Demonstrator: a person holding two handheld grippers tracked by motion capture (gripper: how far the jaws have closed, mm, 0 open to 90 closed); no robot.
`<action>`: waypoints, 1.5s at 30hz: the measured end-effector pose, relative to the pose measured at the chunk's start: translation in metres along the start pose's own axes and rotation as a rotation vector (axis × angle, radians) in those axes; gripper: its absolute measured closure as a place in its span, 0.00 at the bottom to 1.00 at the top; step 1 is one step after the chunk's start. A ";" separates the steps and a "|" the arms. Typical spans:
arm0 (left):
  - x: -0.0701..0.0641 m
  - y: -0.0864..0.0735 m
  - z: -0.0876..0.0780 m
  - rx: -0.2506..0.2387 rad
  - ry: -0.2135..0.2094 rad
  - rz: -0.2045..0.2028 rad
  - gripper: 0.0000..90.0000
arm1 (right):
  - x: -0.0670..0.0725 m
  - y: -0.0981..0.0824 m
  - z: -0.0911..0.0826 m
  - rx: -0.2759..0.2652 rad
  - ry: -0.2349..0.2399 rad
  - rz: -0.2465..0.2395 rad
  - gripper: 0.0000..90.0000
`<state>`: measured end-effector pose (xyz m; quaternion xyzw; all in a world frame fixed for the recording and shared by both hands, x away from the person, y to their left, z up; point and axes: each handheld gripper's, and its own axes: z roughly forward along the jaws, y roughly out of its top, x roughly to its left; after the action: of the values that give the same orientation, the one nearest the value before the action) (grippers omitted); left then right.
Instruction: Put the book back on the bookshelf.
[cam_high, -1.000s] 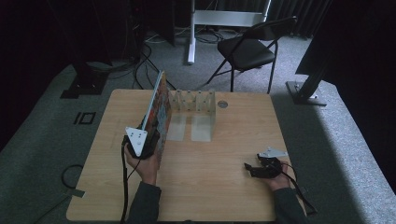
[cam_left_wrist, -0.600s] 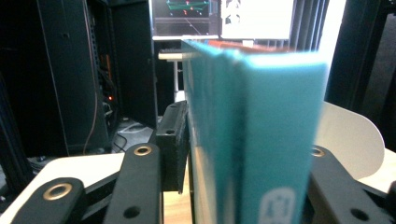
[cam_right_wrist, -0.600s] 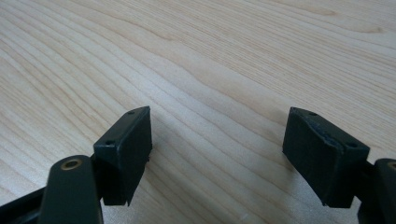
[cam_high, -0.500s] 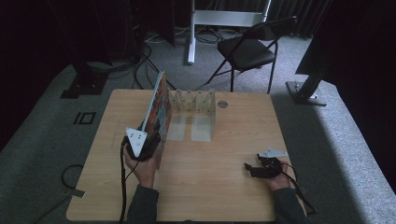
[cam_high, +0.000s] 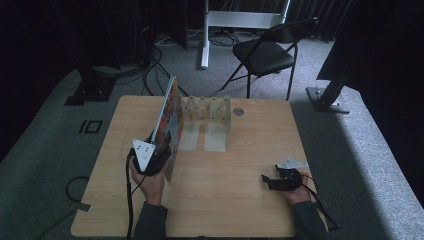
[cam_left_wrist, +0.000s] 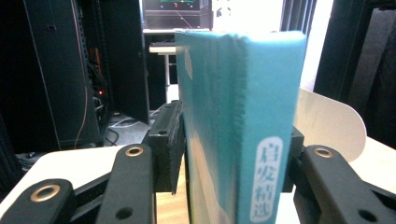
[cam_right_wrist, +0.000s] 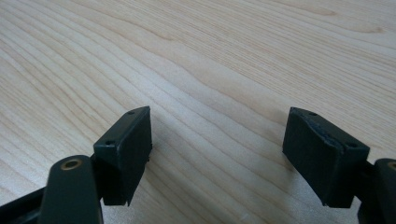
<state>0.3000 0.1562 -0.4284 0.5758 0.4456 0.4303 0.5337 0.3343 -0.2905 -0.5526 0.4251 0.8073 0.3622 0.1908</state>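
- A recording studio or lab room, dim, with black curtains around.
- Grey carpet (cam_high: 350, 150), loose cables (cam_high: 150, 55), a folding chair (cam_high: 267, 52).
- Dark equipment racks (cam_left_wrist: 60, 70) beside a wooden table (cam_high: 240, 165).

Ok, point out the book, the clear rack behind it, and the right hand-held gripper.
book (cam_left_wrist: 243, 116), left gripper view, on its teal spine.
clear rack (cam_high: 217, 136), high view, on its right-hand divider panel.
right hand-held gripper (cam_right_wrist: 217, 154), right gripper view, midway between its open fingertips above the wooden table.

Wooden table (cam_high: 240, 200) bears book (cam_high: 169, 125) and clear rack (cam_high: 207, 107).
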 end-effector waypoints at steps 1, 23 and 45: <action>0.000 0.000 0.000 0.003 -0.002 0.000 0.61 | 0.000 0.000 0.000 0.000 0.000 0.000 0.26; 0.000 -0.003 -0.013 0.031 -0.033 0.020 0.60 | 0.000 0.000 0.000 0.000 0.000 0.000 0.26; -0.002 -0.014 -0.030 0.049 -0.054 0.024 0.60 | 0.000 0.000 0.000 0.000 0.000 0.000 0.26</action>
<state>0.2699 0.1619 -0.4403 0.6054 0.4347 0.4098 0.5259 0.3343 -0.2905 -0.5526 0.4251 0.8073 0.3621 0.1906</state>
